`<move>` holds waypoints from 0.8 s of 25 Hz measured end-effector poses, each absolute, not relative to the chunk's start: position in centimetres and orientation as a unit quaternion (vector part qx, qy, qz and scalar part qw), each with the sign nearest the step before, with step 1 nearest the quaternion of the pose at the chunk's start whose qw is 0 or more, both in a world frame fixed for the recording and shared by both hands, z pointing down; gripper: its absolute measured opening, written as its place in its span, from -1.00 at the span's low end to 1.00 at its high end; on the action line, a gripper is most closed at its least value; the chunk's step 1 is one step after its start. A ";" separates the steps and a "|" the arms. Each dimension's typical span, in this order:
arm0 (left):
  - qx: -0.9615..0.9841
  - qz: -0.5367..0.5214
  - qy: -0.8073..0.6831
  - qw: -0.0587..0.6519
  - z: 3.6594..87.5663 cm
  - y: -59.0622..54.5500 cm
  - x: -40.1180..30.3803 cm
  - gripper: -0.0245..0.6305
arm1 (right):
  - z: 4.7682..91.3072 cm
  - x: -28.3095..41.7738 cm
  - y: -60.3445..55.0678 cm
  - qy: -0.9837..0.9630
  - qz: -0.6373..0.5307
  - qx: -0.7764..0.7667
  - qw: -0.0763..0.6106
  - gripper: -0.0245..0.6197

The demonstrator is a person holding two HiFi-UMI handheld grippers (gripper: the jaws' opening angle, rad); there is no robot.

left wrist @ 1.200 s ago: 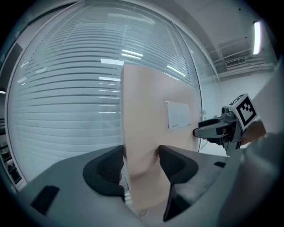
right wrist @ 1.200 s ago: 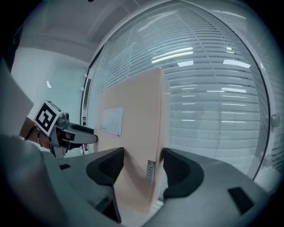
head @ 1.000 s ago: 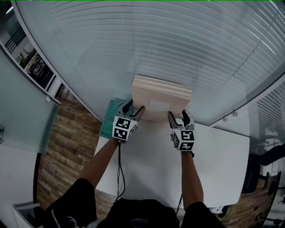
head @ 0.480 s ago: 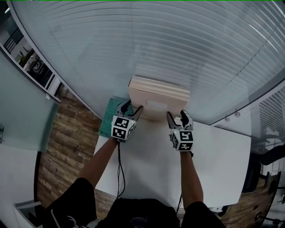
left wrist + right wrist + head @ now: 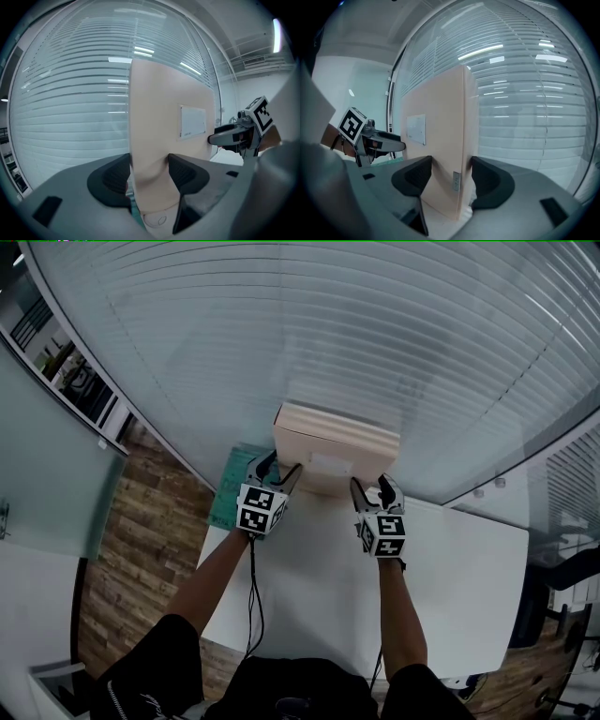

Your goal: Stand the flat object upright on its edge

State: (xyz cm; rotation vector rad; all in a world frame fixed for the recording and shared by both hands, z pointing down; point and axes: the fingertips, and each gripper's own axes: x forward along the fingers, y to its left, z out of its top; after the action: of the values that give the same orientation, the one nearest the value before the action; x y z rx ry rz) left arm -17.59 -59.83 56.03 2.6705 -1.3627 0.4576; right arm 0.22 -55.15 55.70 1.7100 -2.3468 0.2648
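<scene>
My left claw [image 5: 281, 471] pinches one end of the upright box [image 5: 333, 442]; my right claw [image 5: 372, 486] pinches the other end.

Both forearms reach forward. The left gripper [image 5: 277, 471] clamps the box [image 5: 334, 439] at its left end, the right gripper [image 5: 373, 486] at its right end, all 4 pads pressing.

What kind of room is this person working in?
Probably an office or meeting room: a white table stands beside a glass wall with horizontal blinds, over wood-plank flooring.
</scene>
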 end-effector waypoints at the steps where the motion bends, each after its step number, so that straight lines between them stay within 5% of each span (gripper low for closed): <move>1: 0.879 0.152 -0.449 0.053 56.0 -59.8 -17.6 -0.10 | 55.8 0.2 -55.2 -0.800 0.093 0.582 0.113 -0.03; 20: 0.870 0.153 -0.461 0.085 55.2 -58.6 -19.1 -0.10 | 55.3 1.2 -54.2 -0.807 0.133 0.566 0.099 -0.03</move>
State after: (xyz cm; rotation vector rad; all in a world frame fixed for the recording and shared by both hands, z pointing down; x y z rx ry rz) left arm -19.09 -58.64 55.21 2.5948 -1.3747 0.4553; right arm 1.16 -54.21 55.33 1.6759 -2.3883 0.3938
